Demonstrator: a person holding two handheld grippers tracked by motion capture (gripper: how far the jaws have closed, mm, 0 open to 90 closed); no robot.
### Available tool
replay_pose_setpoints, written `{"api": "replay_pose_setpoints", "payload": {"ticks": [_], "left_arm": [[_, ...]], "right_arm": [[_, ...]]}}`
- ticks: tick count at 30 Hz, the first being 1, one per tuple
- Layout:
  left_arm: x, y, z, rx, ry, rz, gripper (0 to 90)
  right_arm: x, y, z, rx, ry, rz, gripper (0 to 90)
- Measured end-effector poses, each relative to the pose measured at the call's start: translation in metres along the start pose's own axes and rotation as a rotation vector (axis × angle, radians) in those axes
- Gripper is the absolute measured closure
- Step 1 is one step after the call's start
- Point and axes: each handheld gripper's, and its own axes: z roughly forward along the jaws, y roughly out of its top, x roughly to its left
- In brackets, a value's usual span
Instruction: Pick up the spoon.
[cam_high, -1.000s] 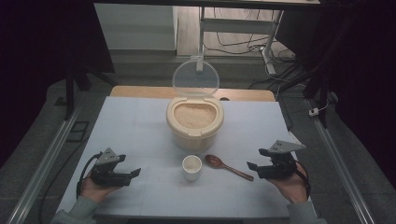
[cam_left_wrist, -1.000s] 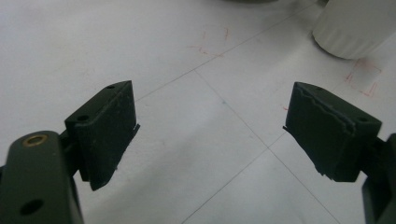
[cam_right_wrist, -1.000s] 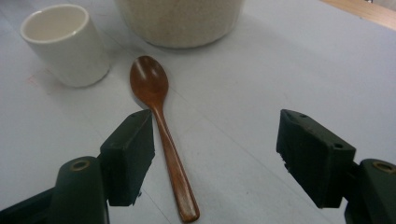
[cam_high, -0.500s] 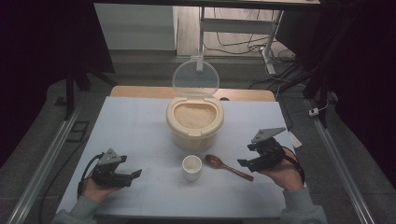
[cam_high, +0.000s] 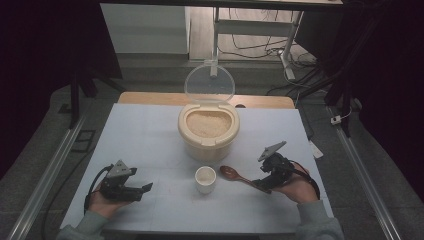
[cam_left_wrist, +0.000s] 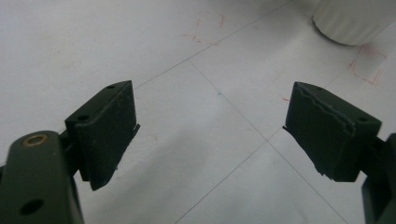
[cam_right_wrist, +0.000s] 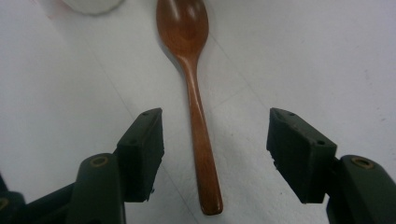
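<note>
Wood: brown wooden spoon (cam_right_wrist: 194, 102) flat on the white surface (cam_high: 150, 135), near right, bowl toward the small white cup (cam_high: 205, 179), handle end toward the right gripper (cam_high: 265, 181).
Left gripper (cam_high: 145, 187): near left, jaws wide apart over bare surface, nothing between them.
Cup: near centre, upright, just left of the spoon bowl, apart from it.
Rice container (cam_high: 208, 129): beyond the cup, centre, clear lid (cam_high: 209, 83) tipped up, pale grain inside.
Right gripper: jaws apart either side of the spoon handle, closing in just now, pads not yet touching the wood.
Handling: probably light, stiff, smooth and a little slippery; thin handle likely to roll or skid on the surface.
Hold: best across the handle's near third, pads square on its sides.
</note>
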Motion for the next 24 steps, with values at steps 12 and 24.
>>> {"api": "replay_pose_setpoints", "payload": {"ticks": [12, 24], "left_arm": [[0.0, -0.001, 0.001, 0.006, -0.002, 0.005, 16.1], [0.001, -0.002, 0.001, 0.007, 0.0, 0.007, 16.3]], "right_arm": [[-0.001, -0.002, 0.024, 0.106, 0.019, -0.038, 50.8], [0.002, 0.0, 0.035, 0.179, 0.032, -0.08, 65.4]]}}
